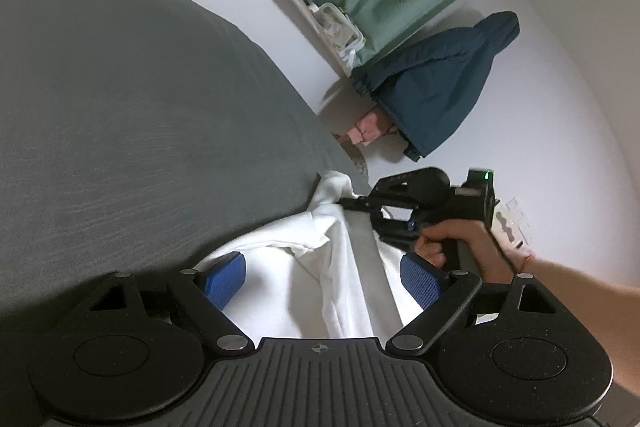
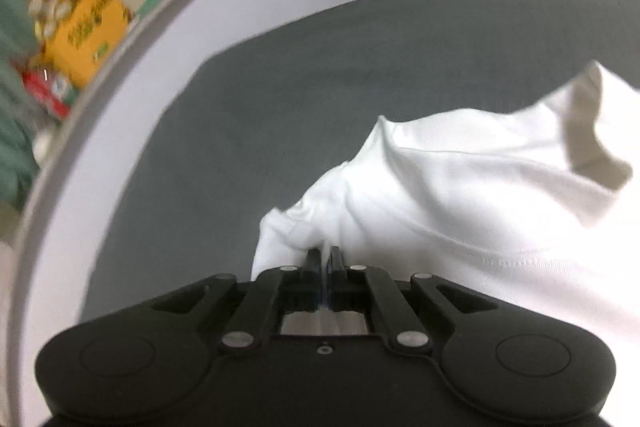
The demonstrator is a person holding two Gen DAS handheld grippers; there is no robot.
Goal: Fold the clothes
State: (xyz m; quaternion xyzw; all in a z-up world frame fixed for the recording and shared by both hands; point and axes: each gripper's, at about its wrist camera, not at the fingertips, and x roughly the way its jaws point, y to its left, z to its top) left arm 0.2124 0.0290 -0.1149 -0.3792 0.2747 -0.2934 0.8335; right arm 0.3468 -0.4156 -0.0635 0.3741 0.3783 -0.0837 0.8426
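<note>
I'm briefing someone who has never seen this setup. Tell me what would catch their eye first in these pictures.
The white garment stands out most, bright against the dark grey bed cover it lies on. The right tool is pinched shut on a fold of it, while the left tool hangs open over the cloth, blue pads spread wide. Behind, a dark blue jacket hangs against the white wall.

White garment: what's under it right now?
The white garment lies on the grey sheet, which shows all around it. The right gripper pinches one bunched edge. Whatever lies beneath the cloth's middle is covered.
</note>
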